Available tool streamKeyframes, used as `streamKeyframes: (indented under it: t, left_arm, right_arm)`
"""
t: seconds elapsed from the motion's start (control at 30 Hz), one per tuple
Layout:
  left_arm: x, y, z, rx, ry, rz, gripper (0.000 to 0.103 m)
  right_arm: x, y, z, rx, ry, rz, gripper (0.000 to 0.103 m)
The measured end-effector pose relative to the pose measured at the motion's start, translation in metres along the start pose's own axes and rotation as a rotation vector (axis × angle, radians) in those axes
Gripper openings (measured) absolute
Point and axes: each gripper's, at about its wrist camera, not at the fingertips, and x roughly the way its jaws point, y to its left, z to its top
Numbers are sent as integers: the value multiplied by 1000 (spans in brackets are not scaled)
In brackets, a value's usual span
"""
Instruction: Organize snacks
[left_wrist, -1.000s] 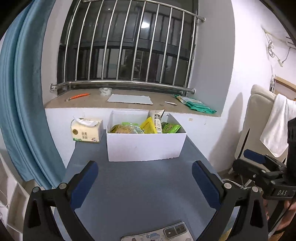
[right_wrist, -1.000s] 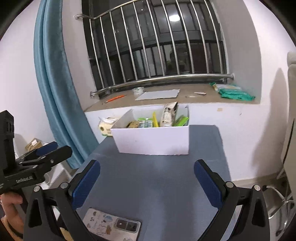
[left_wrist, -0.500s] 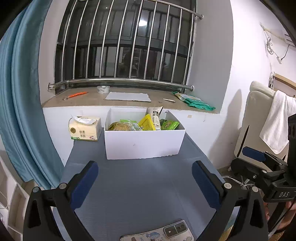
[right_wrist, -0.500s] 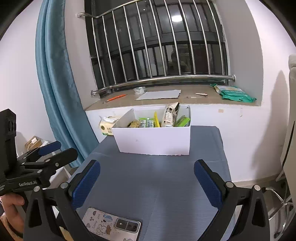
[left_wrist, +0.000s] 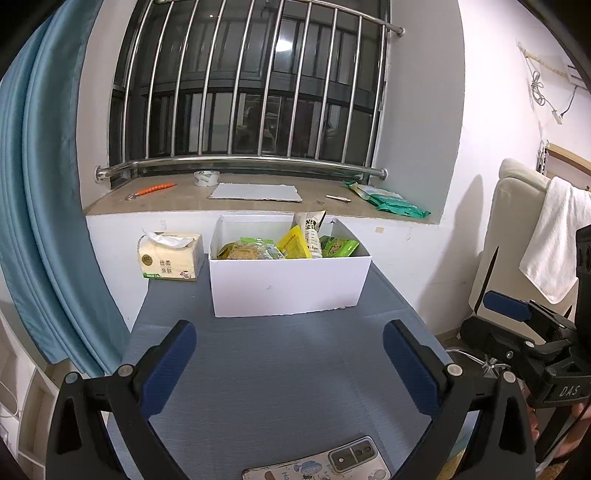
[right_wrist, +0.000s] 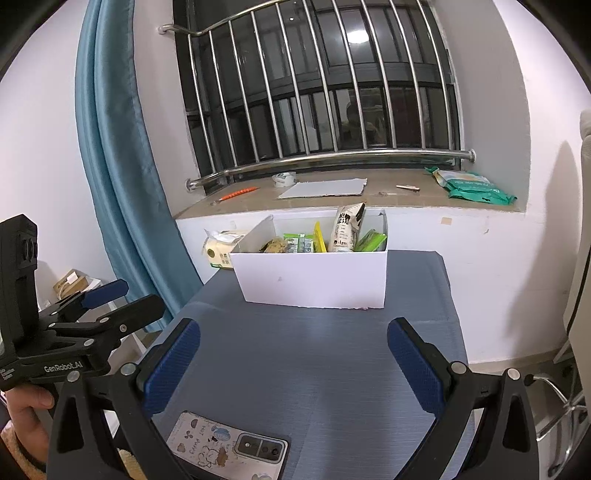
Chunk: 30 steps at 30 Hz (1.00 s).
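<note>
- Snacks (left_wrist: 288, 248) fill the white box (left_wrist: 288, 286) at the far, 12 o'clock end of the grey tabletop (left_wrist: 280, 369): green packets, a yellow pouch (left_wrist: 294, 243) and a tall pale packet (left_wrist: 311, 230) standing upright at the back.
- The box sits just below the windowsill (left_wrist: 184, 201); a tissue pack (left_wrist: 170, 256) stands just beside it at its 9 o'clock.
- The left tool (left_wrist: 291, 365) hovers over the tabletop's near half, its blue pads spread wide with nothing between them.
- The right tool (right_wrist: 295, 360) is likewise wide open and empty (in the left wrist view it shows at 3 o'clock, off the tabletop's edge).
- A phone (right_wrist: 227, 448) with a cartoon case lies face down at 6 o'clock on the near edge, between the right tool's arms in its own view.
- On the windowsill: a tape roll (left_wrist: 206, 178), a grey sheet (left_wrist: 256, 192), an orange-handled tool (left_wrist: 153, 189) and green bags (left_wrist: 388, 201) at its right end.
- A blue curtain (left_wrist: 40, 206) hangs at 9 o'clock; a white towel (left_wrist: 554, 240) is draped over a chair at 3 o'clock.
- A hand (right_wrist: 26, 410) grips the left tool's handle, seen at 8 o'clock in the right wrist view.
</note>
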Motion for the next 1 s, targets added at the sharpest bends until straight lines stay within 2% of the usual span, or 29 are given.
streamKeyframes:
  t: [1.0]
  left_arm:
    - [-1, 0, -3, 9, 8, 7, 103]
  right_arm:
    - [0, 6, -1, 6, 0, 4, 103]
